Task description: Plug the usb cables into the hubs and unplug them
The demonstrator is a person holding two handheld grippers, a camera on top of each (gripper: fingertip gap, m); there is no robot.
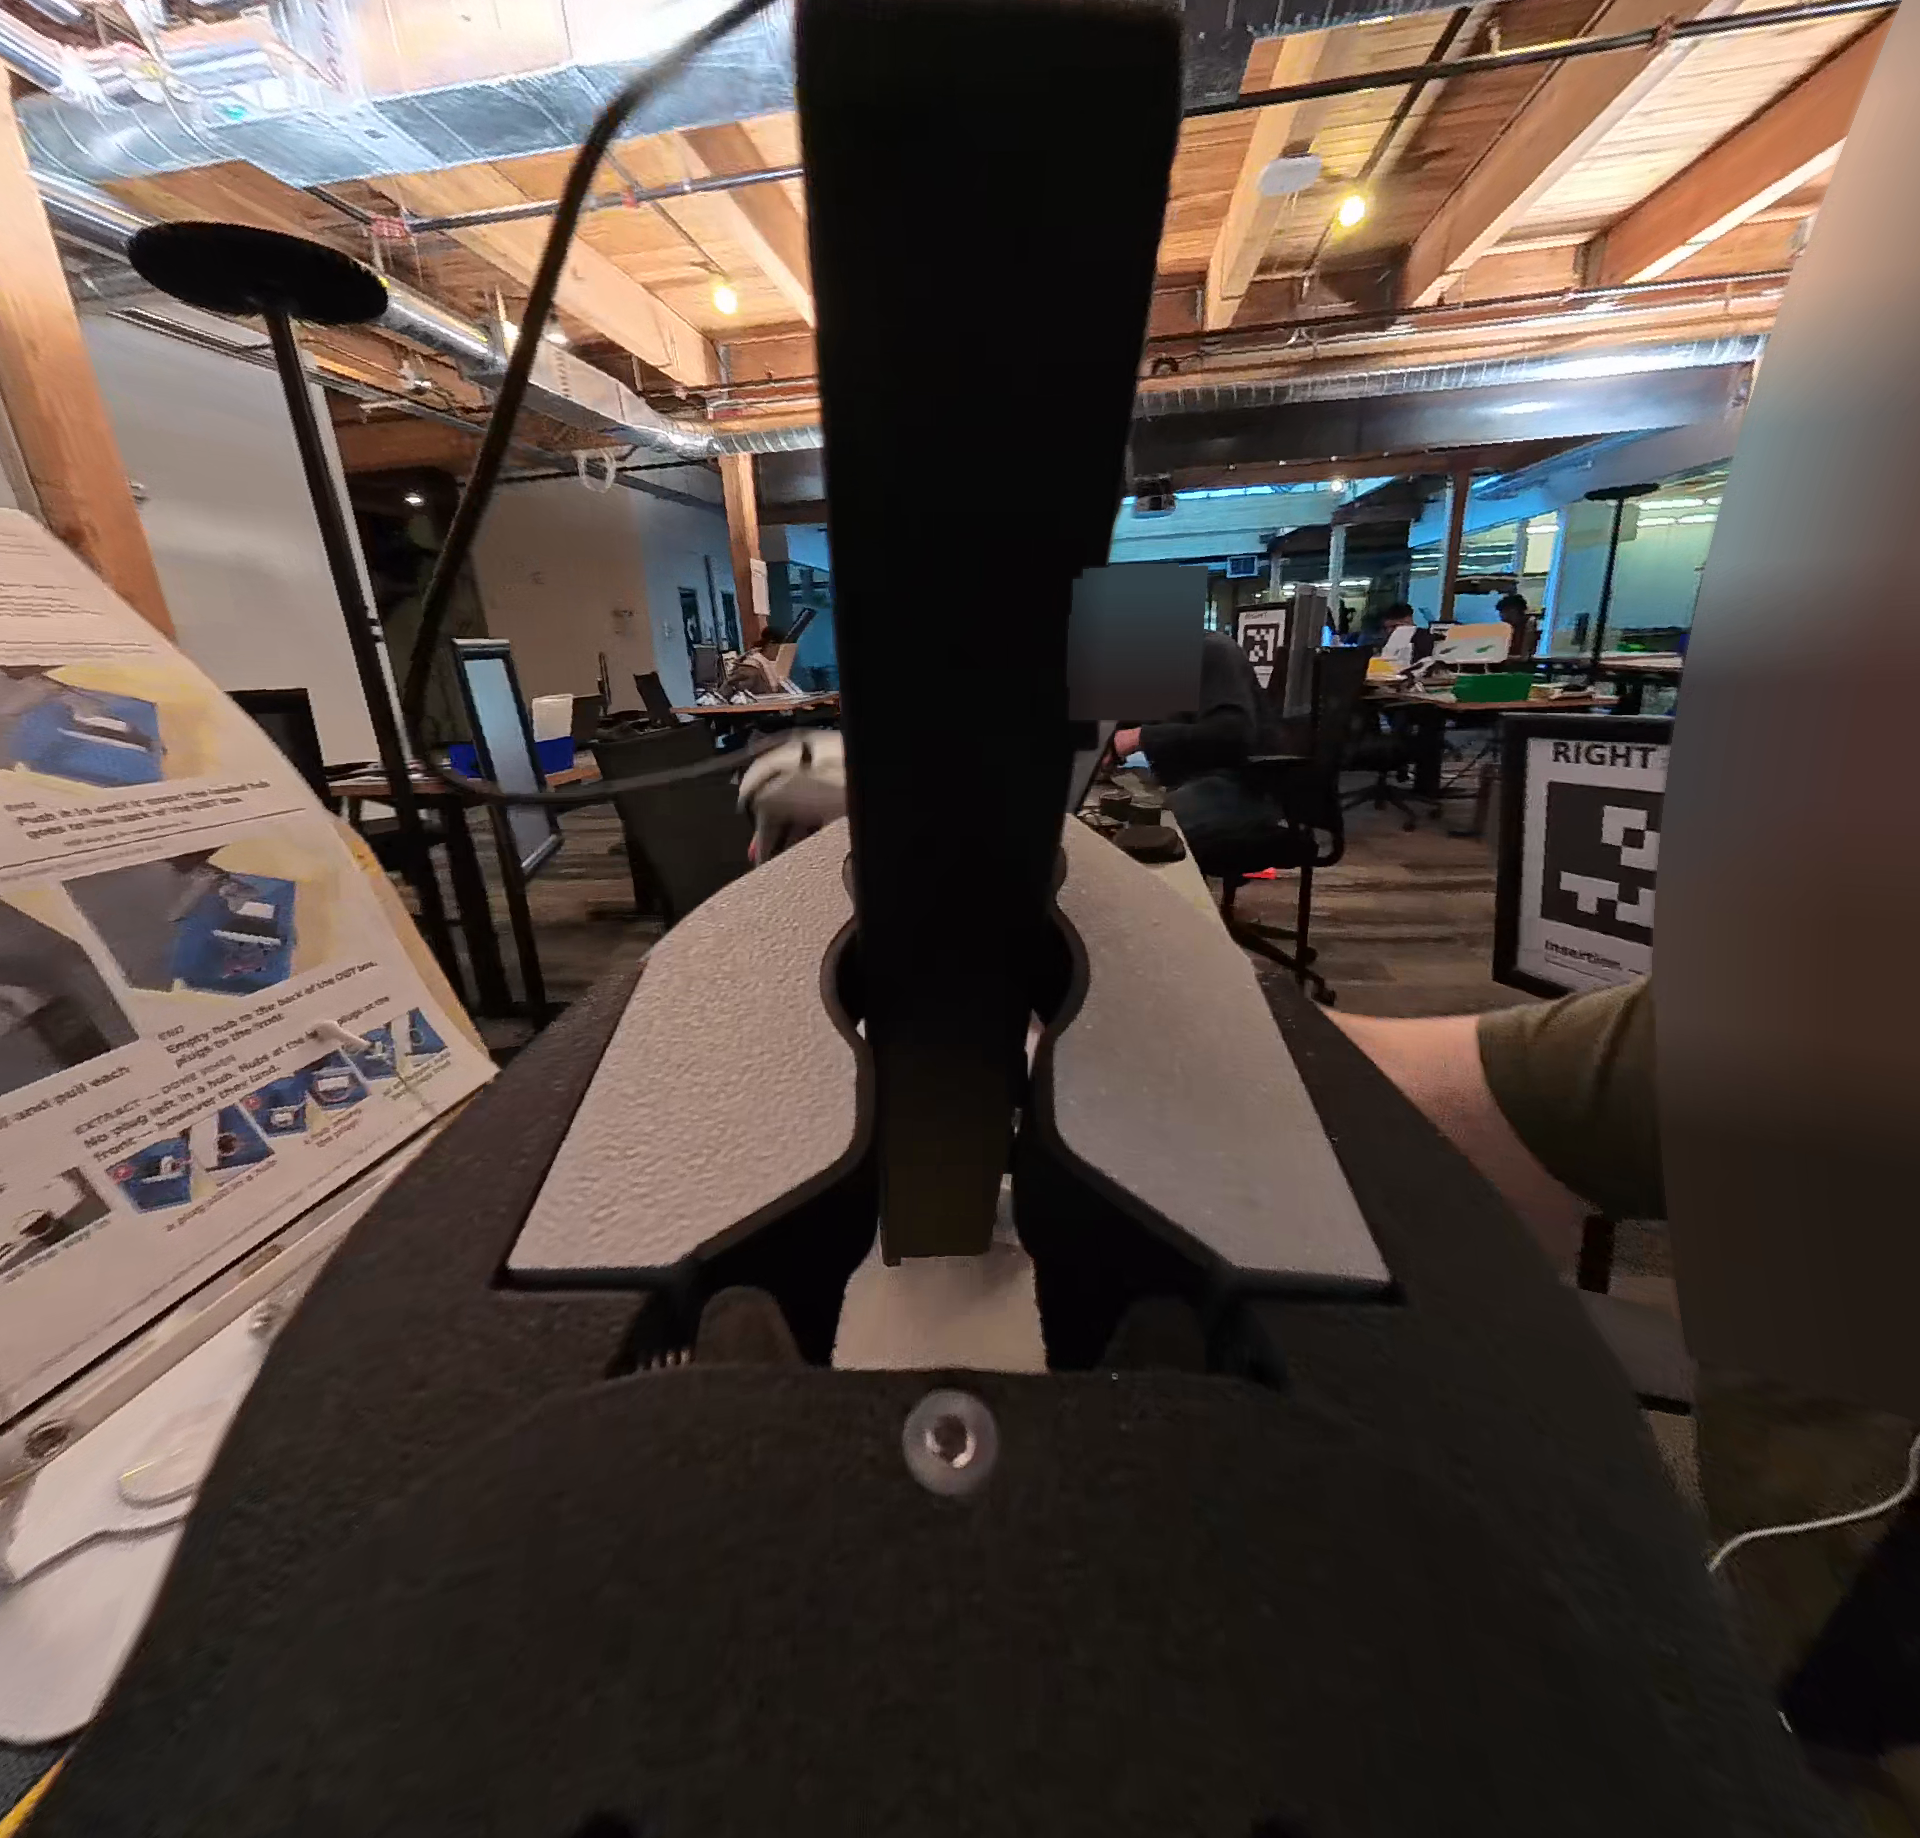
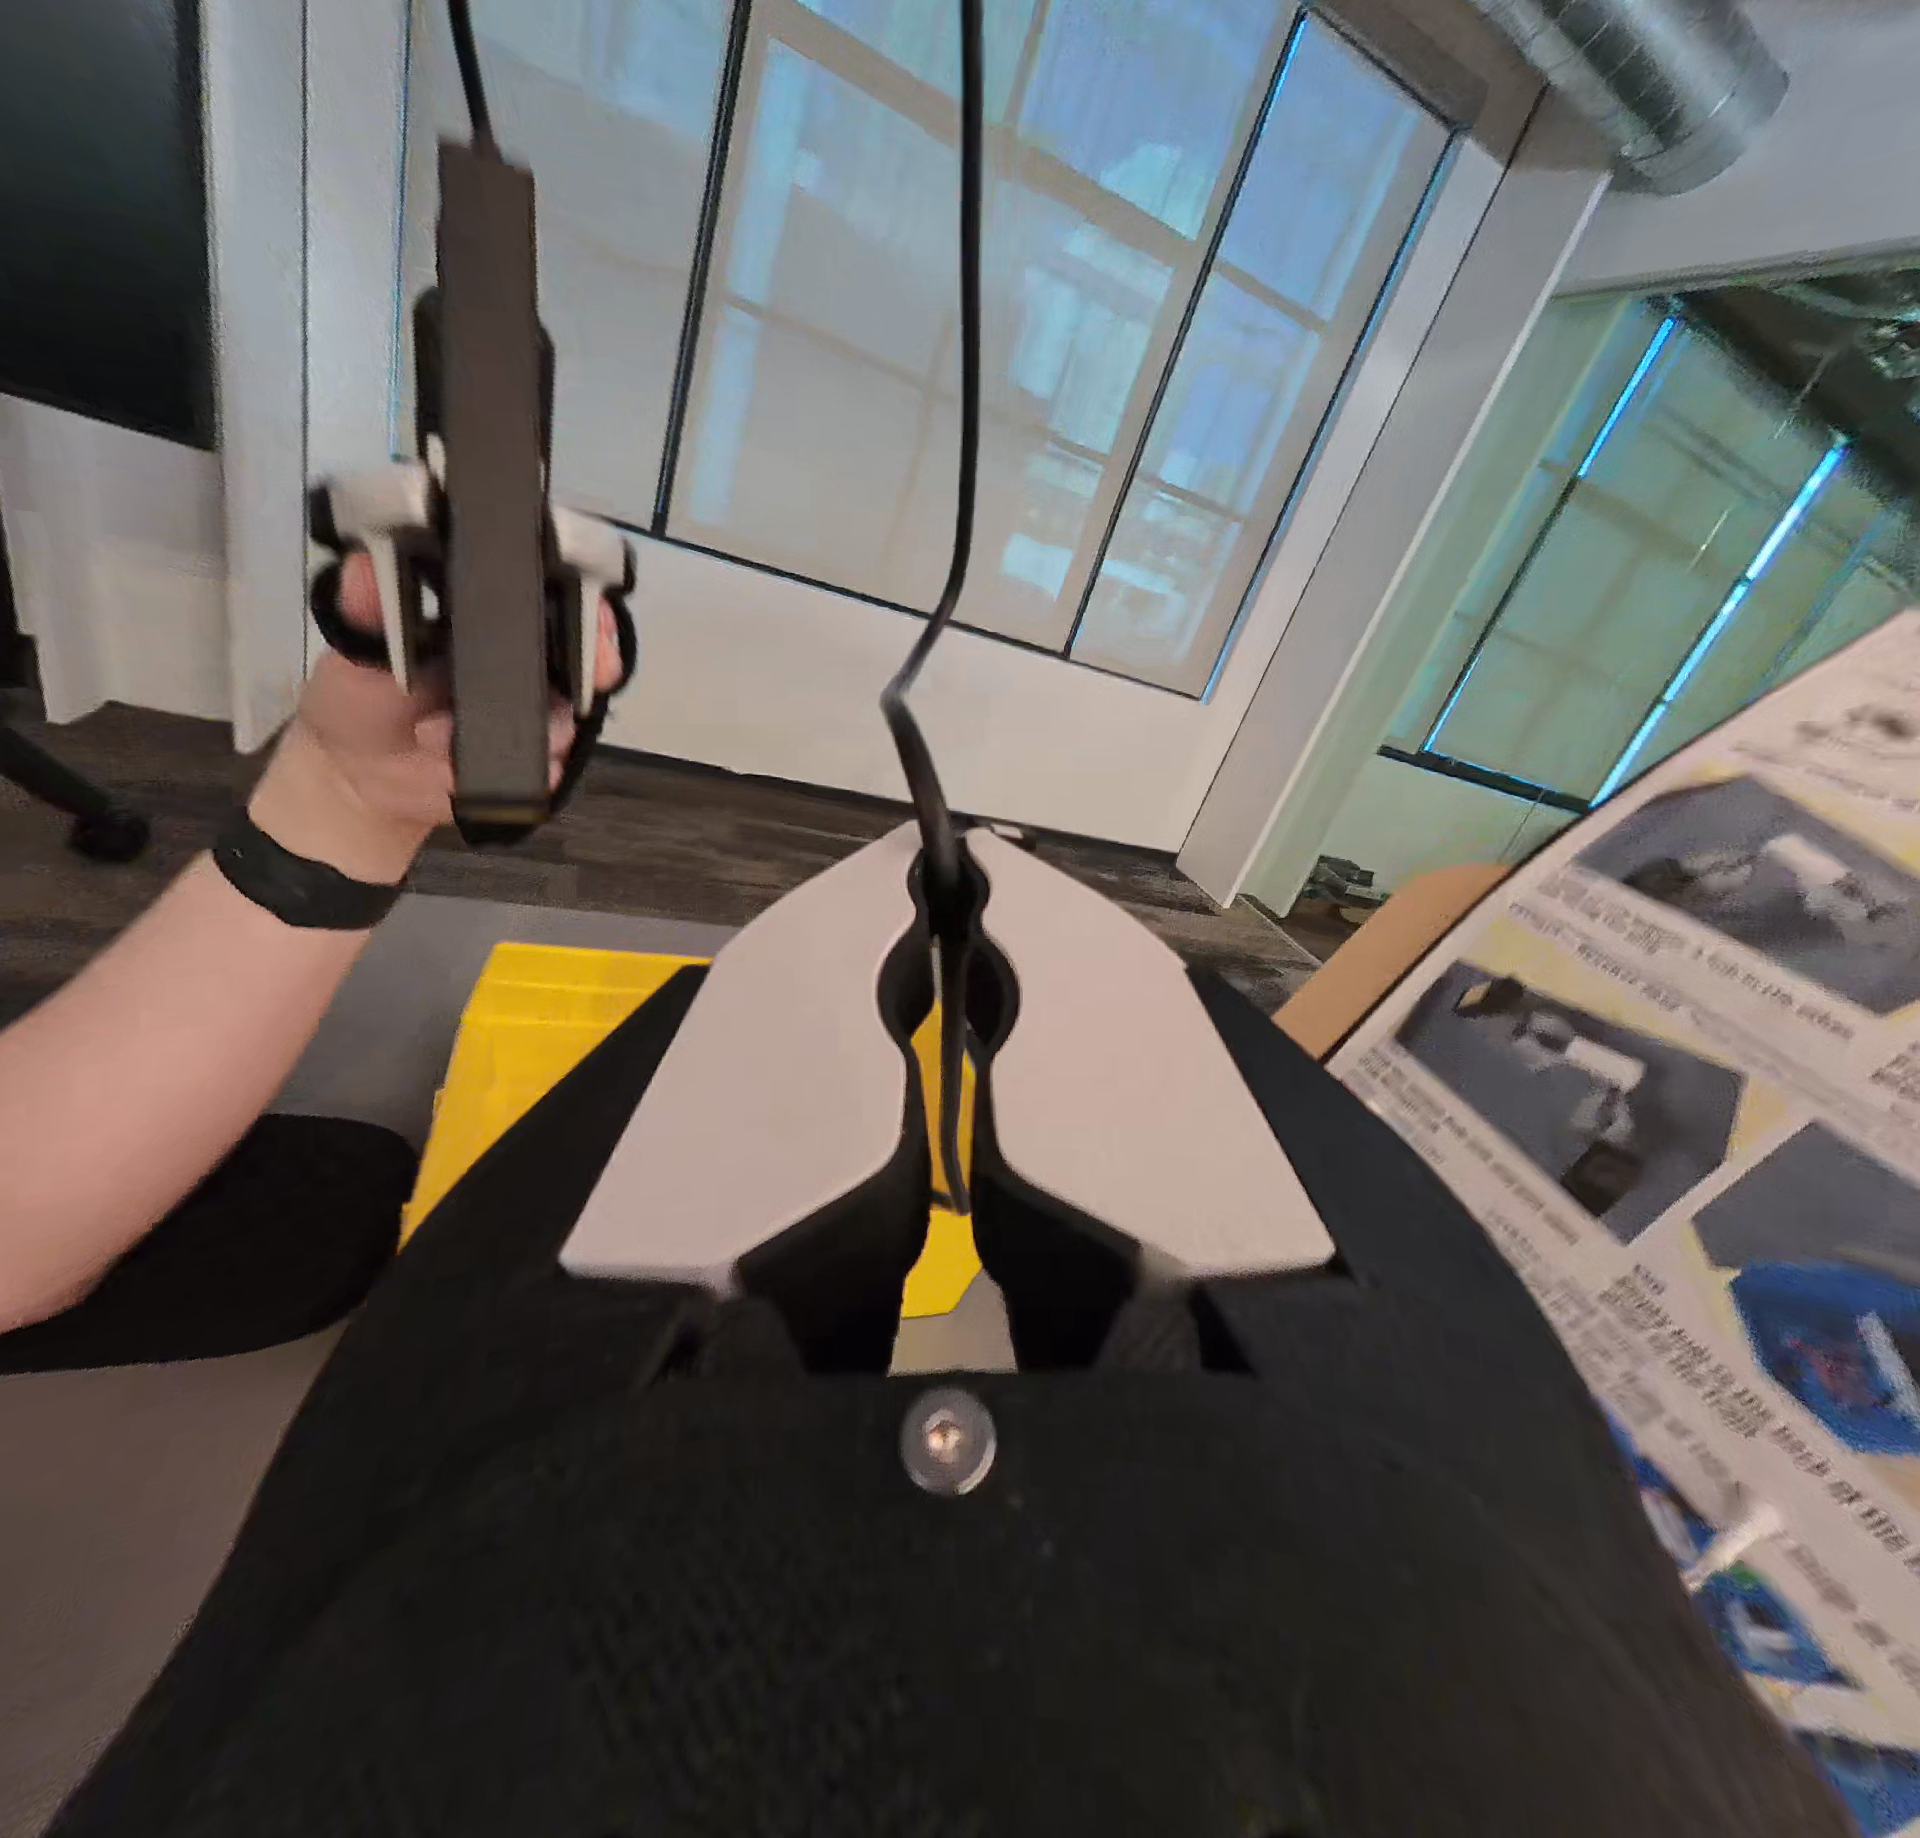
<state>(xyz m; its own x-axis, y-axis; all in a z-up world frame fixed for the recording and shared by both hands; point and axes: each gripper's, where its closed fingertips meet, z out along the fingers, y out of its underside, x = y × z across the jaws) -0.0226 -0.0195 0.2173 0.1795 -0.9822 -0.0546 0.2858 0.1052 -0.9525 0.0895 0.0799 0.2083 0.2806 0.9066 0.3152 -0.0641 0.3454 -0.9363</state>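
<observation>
My left gripper (image 1: 956, 853) is shut on a long dark USB hub (image 1: 977, 438) and holds it upright, the pads (image 1: 727, 1040) pressing its lower part. A black cable (image 1: 540, 313) leaves the hub's top and loops down to the left. In the right wrist view the same hub (image 2: 488, 500) shows at the upper left in the left gripper (image 2: 480, 583). My right gripper (image 2: 948, 853) is shut on a black USB cable (image 2: 966, 438) that runs up out of the frame. The cable's end lies between the pads and I cannot make it out.
A printed instruction sheet stands at the left (image 1: 208, 905) and shows at the right in the right wrist view (image 2: 1662, 1061). A yellow bin (image 2: 551, 1019) lies under my right gripper. A black floor lamp (image 1: 260, 271) and a framed marker sign (image 1: 1590, 853) stand nearby. A person's forearm (image 2: 156, 1040) reaches in. Some 15 cm of space lies between my two pairs of fingers.
</observation>
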